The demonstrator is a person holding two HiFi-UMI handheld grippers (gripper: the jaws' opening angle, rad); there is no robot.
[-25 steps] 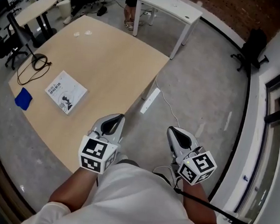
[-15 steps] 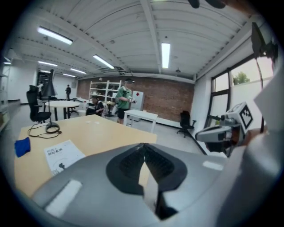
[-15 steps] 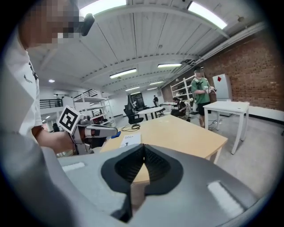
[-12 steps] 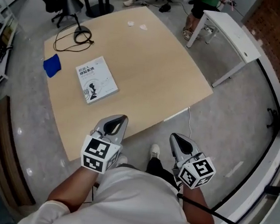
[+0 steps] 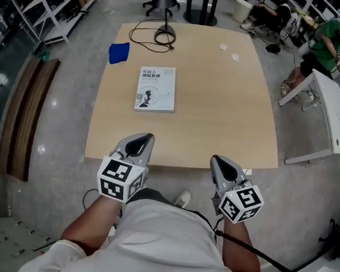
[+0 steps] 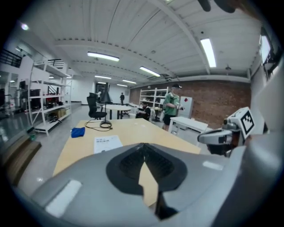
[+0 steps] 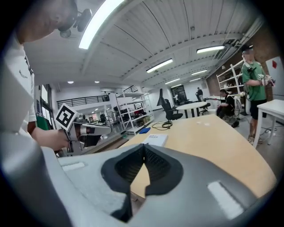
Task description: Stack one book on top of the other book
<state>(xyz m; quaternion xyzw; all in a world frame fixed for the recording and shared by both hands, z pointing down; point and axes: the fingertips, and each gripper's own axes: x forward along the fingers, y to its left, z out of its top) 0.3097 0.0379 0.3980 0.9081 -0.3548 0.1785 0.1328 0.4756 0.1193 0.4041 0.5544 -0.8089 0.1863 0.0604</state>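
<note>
Book (image 5: 156,89) straight ahead of left gripper (image 5: 139,140), well apart.
Flat on the tabletop (image 5: 231,108), lengthwise away from the fingers; farther and off to the side from right gripper (image 5: 220,162); both pairs of fingers pressed together, empty.

We seem to be in an open office-lab: wooden bench (image 5: 219,107), metal shelving (image 6: 49,106), swivel chair (image 6: 92,106), brick wall (image 6: 213,99).

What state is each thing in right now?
left gripper: shut, empty.
right gripper: shut, empty.
book: closed, flat on the table, cover up, untouched.
blue cloth: crumpled, at the table's far left edge.
black cable: partly coiled on the table's far side.
</note>
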